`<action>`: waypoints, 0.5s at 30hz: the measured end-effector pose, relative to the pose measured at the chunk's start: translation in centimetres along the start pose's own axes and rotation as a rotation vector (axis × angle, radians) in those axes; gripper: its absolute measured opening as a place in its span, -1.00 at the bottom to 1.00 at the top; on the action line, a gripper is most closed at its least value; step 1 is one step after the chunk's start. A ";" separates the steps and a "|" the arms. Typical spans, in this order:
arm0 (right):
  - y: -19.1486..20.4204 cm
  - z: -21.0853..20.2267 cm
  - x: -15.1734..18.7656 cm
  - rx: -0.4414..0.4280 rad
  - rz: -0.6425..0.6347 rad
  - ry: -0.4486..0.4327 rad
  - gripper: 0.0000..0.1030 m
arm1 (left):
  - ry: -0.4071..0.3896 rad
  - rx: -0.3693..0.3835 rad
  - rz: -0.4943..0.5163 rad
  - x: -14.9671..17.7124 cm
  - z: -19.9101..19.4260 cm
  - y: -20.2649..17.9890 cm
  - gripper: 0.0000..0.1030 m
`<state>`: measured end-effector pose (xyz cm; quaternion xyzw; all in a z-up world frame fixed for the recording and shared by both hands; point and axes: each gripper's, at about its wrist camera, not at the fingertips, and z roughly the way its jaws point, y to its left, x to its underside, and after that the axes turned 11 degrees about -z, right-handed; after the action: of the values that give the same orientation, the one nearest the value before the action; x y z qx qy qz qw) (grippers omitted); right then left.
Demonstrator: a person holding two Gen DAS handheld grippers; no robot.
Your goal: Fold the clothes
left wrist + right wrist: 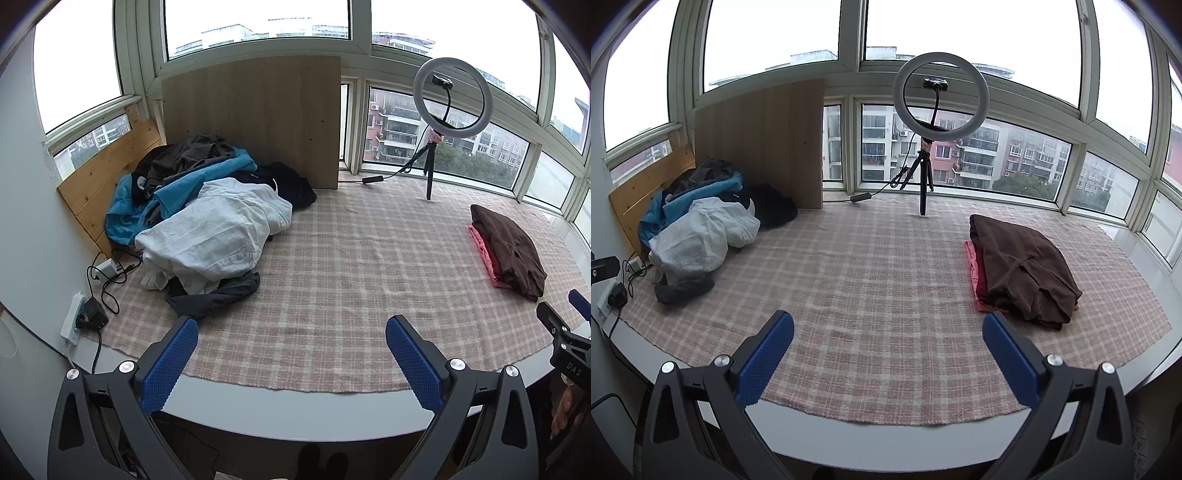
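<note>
Two heaps: a loose pile of unfolded clothes (207, 214) lies at the far left of the table (332, 413), against the wooden boards; a folded stack (1023, 269) lies at the right, a brown garment (1027, 266) on top of a pink one (975, 273).
Pile's top: a crumpled white shirt (218, 229) sits nearest the front, with a blue garment (192, 184) and dark pieces behind and under it.
Cover: a plaid cloth (351, 266) spreads over the table; its middle stretch between the two heaps is bare.
Left gripper (291, 354): fingers spread wide, holding nothing, hovering over the near edge of the cloth.
Right gripper (888, 350): fingers likewise spread and empty, over the near edge, further right.
Direction: the pile lies ahead and to the left of both grippers; the folded stack lies ahead and to the right.
Nearer hand: the left gripper is closer to the pile, the right one closer to the stack.
Long axis: the white shirt runs roughly from near-left to far-right, though its crumpling hides sleeves and hem.
Stage, as a judgement: some garments lie folded and some remain loose, so a further piece from the pile would fit, reached leftward.
Background: a ring light (940, 96) on a tripod stands at the far edge.
</note>
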<state>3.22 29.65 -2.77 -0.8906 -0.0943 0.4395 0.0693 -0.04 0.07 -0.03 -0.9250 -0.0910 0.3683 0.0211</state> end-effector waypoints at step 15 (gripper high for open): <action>0.6 2.2 -0.9 -0.056 0.004 0.018 1.00 | 0.045 -0.014 -0.041 0.6 1.6 0.4 0.97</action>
<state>1.03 28.94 -3.54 -0.8962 -0.1043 0.4289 0.0444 -0.67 -0.23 -1.63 -0.9311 -0.1122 0.3462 0.0243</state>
